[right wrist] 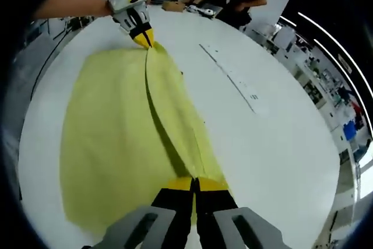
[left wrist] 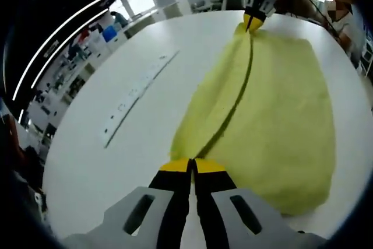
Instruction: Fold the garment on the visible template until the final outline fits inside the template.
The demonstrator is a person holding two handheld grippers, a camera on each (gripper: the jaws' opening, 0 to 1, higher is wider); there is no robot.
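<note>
both grippers are clamped on the yellow garment [left wrist: 280, 103] lying on the white table [left wrist: 140, 45]: left gripper [left wrist: 190, 166] at one end of the raised fold edge, right gripper [right wrist: 194, 185] at the other. keep the edge taut btwn them, carry it across evenly, lay it flat w/o bunching.

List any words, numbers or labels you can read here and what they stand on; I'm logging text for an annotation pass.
No text can be read in either view.
The long clear strip lying on the white table beside the yellow garment carries small dark marks, too small and blurred to read.
The same strip in the right gripper view: marks equally unreadable.
The garment shows no print or tag.
</note>
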